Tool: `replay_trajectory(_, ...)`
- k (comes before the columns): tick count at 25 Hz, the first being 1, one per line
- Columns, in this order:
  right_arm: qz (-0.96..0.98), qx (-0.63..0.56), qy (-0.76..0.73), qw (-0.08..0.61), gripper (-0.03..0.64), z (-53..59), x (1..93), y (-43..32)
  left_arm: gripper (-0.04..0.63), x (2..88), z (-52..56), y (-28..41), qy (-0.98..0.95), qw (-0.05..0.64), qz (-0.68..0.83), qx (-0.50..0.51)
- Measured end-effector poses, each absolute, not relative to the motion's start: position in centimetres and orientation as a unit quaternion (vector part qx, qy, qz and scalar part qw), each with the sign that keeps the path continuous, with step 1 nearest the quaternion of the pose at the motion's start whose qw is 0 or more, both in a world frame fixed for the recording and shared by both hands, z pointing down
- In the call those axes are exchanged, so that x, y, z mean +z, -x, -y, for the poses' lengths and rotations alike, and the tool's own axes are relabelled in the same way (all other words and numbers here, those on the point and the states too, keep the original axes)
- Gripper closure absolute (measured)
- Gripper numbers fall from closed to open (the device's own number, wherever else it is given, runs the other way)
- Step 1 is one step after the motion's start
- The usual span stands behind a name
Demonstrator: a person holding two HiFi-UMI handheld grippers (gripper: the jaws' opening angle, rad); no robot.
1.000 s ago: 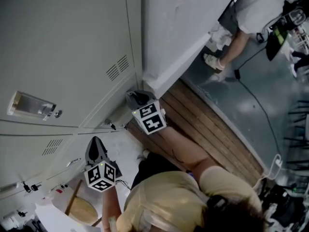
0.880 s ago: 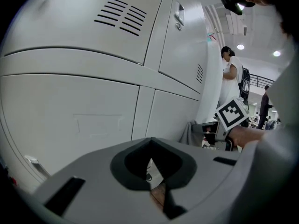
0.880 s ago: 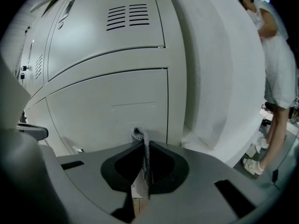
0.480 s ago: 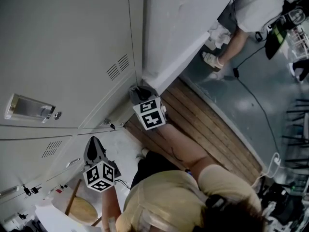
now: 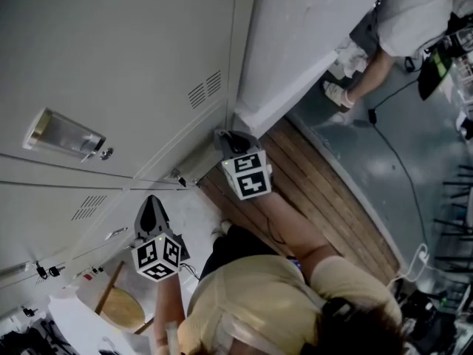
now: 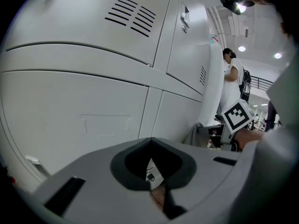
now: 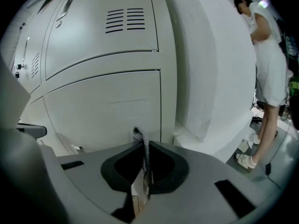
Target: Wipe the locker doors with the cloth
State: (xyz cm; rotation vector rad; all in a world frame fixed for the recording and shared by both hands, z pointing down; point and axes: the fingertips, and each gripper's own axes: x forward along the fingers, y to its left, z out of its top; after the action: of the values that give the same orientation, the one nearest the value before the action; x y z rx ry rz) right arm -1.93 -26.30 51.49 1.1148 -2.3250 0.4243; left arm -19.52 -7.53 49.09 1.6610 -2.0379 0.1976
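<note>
Right gripper (image 7: 144, 146), bottom centre of its own view, jaws closed on a thin fold of grey cloth (image 7: 139, 135), facing the lower locker door (image 7: 103, 106); left gripper (image 6: 152, 143), jaws together and empty, lower left in the head view; likely hazards: so little cloth protrudes that bare jaw tips could scrape the paint; the narrow pinch could slip out under wiping pressure.
</note>
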Motion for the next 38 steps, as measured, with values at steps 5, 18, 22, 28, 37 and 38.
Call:
replay_trajectory(5,0.873,0.159,-0.38,0.262,0.6,23.0,51.3,2.8,0.594,49.2,6.8,19.6,-0.611,0.25,0.748,0.073)
replay_trajectory(18,0.909,0.149,-0.275,0.277,0.6,16.0,52.8,7.4,0.594,50.4,4.4,19.5,-0.599,0.262,0.753,0.069)
replay_trajectory(22,0.914,0.147,-0.249,0.284,0.6,14.7,53.8,9.0,0.594,50.9,3.2,20.2,-0.588,0.265,0.76,0.074)
replay_trajectory(28,0.919,0.14,-0.215,0.298,0.6,13.0,55.0,11.6,0.594,51.9,1.6,21.1,-0.572,0.27,0.771,0.074)
replay_trajectory(37,0.921,0.1,-0.207,0.314,0.6,13.4,57.4,13.4,0.594,53.2,1.3,21.5,-0.569,0.266,0.775,0.071)
replay_trajectory(38,0.921,0.097,-0.208,0.315,0.6,13.6,57.6,13.5,0.594,53.4,1.3,21.5,-0.569,0.266,0.775,0.071)
